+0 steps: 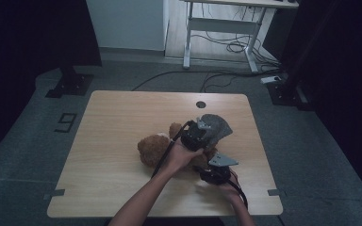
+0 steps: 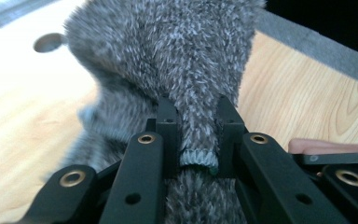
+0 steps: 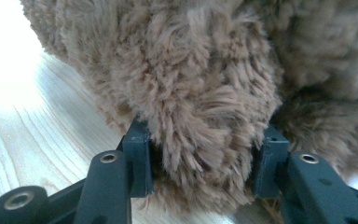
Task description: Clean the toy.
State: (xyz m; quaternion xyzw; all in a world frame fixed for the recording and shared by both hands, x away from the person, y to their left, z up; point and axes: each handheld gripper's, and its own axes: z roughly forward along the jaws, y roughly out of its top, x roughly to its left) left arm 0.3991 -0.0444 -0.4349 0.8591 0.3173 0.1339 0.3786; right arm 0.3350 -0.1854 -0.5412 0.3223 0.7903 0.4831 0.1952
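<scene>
A grey knitted garment (image 2: pixel 177 70) is pinched between the jaws of the left gripper (image 2: pixel 196 135). A brown teddy bear (image 3: pixel 200 93), lying on the tabletop (image 1: pixel 108 141), is clamped by one limb between the jaws of the right gripper (image 3: pixel 203 163).

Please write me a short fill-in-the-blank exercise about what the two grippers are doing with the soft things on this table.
1. The left gripper is shut on a fuzzy ____ cloth.
2. The right gripper is clamped on the ____ plush bear.
3. The bear lies on a ____ table.

Missing words: grey; brown; wooden
</scene>
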